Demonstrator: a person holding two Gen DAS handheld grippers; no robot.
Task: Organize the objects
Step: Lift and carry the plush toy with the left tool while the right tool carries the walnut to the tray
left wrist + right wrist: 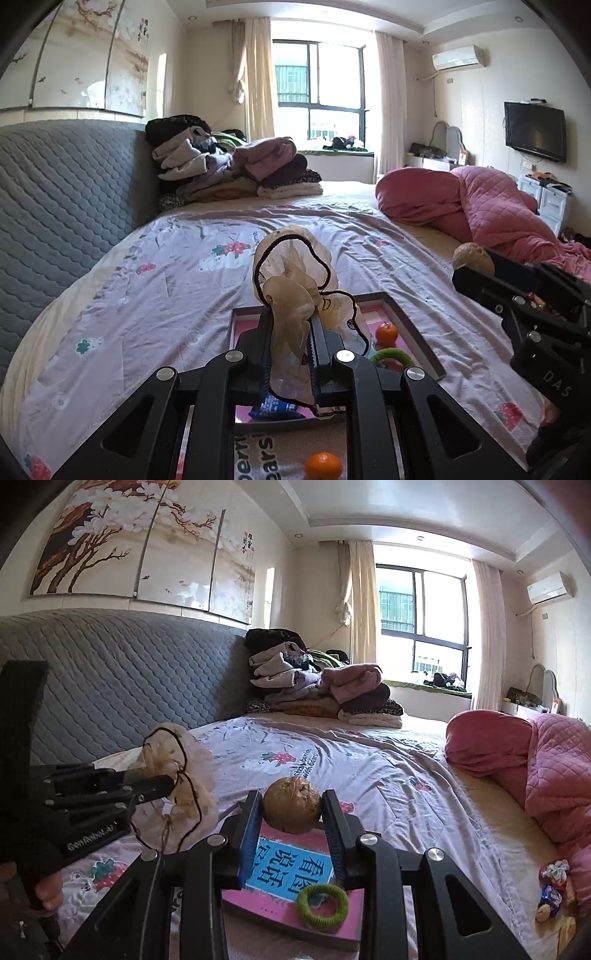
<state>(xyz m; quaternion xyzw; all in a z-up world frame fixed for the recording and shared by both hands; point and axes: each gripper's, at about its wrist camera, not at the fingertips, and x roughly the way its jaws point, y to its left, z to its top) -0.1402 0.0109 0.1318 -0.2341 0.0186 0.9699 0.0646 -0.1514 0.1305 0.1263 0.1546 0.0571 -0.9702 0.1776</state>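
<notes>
My left gripper [291,317] is shut on a crumpled beige sheer cloth with dark trim [295,266], held up over the bed. Under it lies a shallow grey-rimmed pink tray [410,317] with an orange [386,331] and a green ring [391,356]. My right gripper [291,801] is shut on a brown walnut-like ball [291,805], held above a pink book with a blue label [291,871]. The green ring [323,901] rests on that book. In the right wrist view the left gripper [166,784] and its cloth [184,775] are at the left. The right gripper [469,277] with its ball [474,257] shows in the left wrist view.
A second orange [324,466] lies near the bottom edge. Wrapped snacks [552,890] sit by the pink quilt [535,768] on the right. Folded clothes [317,686] are piled at the far end, against the grey headboard [118,694]. The floral bedsheet [166,280] stretches out between.
</notes>
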